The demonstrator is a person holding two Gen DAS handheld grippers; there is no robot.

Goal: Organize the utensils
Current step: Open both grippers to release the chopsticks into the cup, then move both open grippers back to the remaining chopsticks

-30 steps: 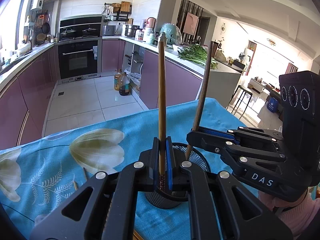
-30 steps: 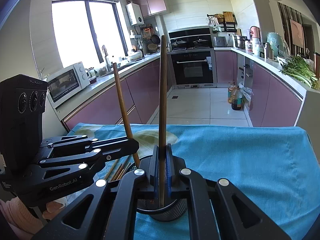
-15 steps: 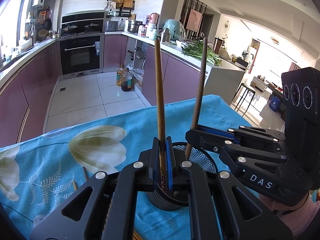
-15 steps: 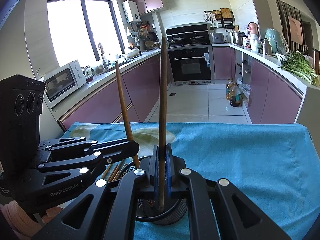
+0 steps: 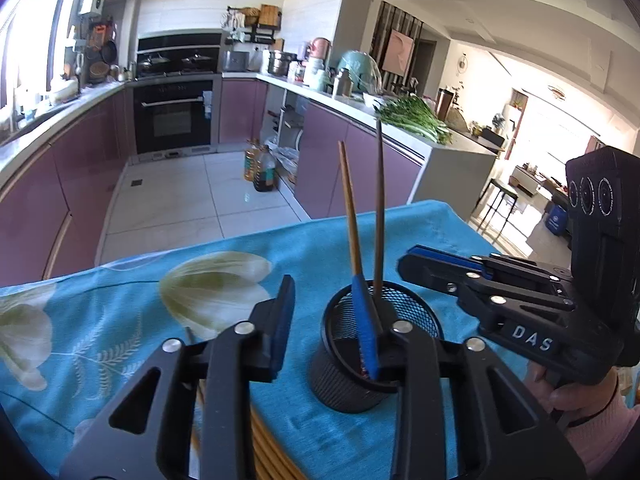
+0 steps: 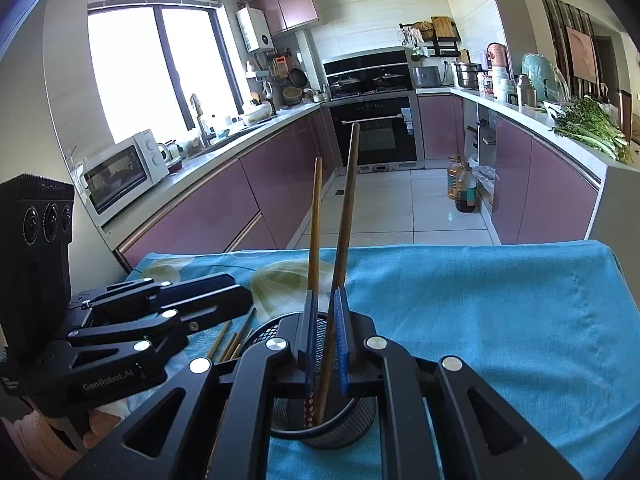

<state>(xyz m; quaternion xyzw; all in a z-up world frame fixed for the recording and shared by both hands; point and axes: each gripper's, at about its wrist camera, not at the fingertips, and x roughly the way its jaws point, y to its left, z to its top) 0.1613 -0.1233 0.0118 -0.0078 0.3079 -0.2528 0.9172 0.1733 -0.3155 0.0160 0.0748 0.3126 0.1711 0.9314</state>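
Observation:
Two brown chopsticks (image 5: 352,216) stand leaning in a black mesh cup (image 5: 404,316) on the blue flowered cloth (image 5: 132,312); they also show in the right wrist view (image 6: 342,236), in the same mesh cup (image 6: 348,428). My left gripper (image 5: 326,332) is open, its right finger beside the cup, holding nothing. My right gripper (image 6: 326,344) is slightly open just above the cup; one chopstick passes loosely between its pads. Several more chopsticks (image 6: 228,340) lie flat on the cloth left of the cup.
The cloth-covered table ends at a far edge (image 6: 440,246) with kitchen floor beyond. Purple cabinets, an oven (image 5: 172,120) and greens on the counter (image 6: 588,128) stand well behind. Loose chopsticks also lie under my left gripper (image 5: 264,448).
Both grippers have opened and let go of their chopsticks, which now stand lower in the mesh cup. My left gripper has shifted left of the cup.

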